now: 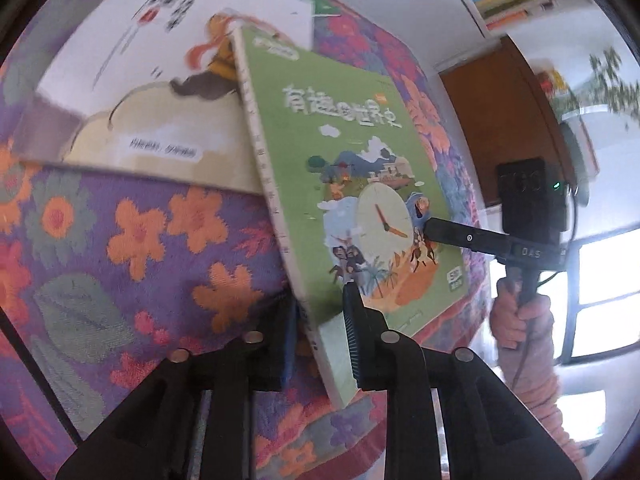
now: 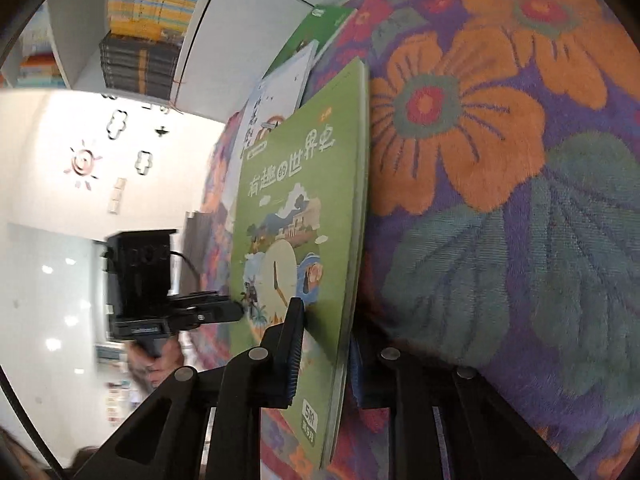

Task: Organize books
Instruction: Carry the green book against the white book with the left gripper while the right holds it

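A green book [image 1: 352, 160] with a clock picture on its cover stands tilted on edge over the floral cloth. My left gripper [image 1: 320, 312] is shut on its lower corner, one finger on each side. In the right wrist view the same green book [image 2: 304, 184] sits between the fingers of my right gripper [image 2: 326, 332], whose pads press on the cover and the back. The right gripper [image 1: 432, 228] reaches the book's right edge in the left wrist view. The left gripper [image 2: 238, 312] meets the cover's left edge in the right wrist view.
A white and cream book [image 1: 160, 92] lies flat on the floral cloth [image 1: 120, 240], partly under the green one, with another green book [image 2: 320, 28] beyond it. White shelves hold stacked books [image 2: 148, 12]. A brown cabinet [image 1: 500, 120] and a bright window [image 1: 600, 300] stand to the right.
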Tool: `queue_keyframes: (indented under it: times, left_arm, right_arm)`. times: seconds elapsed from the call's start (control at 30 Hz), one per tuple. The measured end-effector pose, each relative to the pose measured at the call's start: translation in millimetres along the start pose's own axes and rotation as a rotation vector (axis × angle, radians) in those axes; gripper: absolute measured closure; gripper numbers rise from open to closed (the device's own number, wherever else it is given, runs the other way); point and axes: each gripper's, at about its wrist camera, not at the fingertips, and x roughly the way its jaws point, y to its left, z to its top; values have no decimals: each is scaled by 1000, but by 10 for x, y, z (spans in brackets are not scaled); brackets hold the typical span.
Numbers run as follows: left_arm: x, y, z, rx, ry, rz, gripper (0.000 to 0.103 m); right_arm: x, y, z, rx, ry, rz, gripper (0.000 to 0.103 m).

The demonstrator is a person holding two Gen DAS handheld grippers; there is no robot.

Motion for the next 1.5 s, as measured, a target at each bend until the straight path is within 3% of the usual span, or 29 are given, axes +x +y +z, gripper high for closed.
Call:
queue_keyframes:
  times: [0.13,0.3,0.43,0.63,1.07,1.5]
  left_arm:
    - [-63,-170,-83,87,-43,83,80]
    - [-225,-223,-185,112,-77,81,80]
    - [-359,-373,-284,185,-106,153,77]
    - [-580,-324,-431,180,-115,108,76]
    - [-1174,-259,-836,251,-171,124,76]
    - [-1956,115,-954,224,-318,154,76]
  right_arm:
    - [-41,222,-116,-61,-1,-89,81]
    - [-140,373,-315,-95,4,-87,81]
    - [-165,576,-440,-170,5,-95,80]
    - [-202,889,-670,-230,-34,-101,79]
    - [-20,1582,-1115,-320,-114,-132,78]
    - [278,2474,-1046,-437,-118,-147,76]
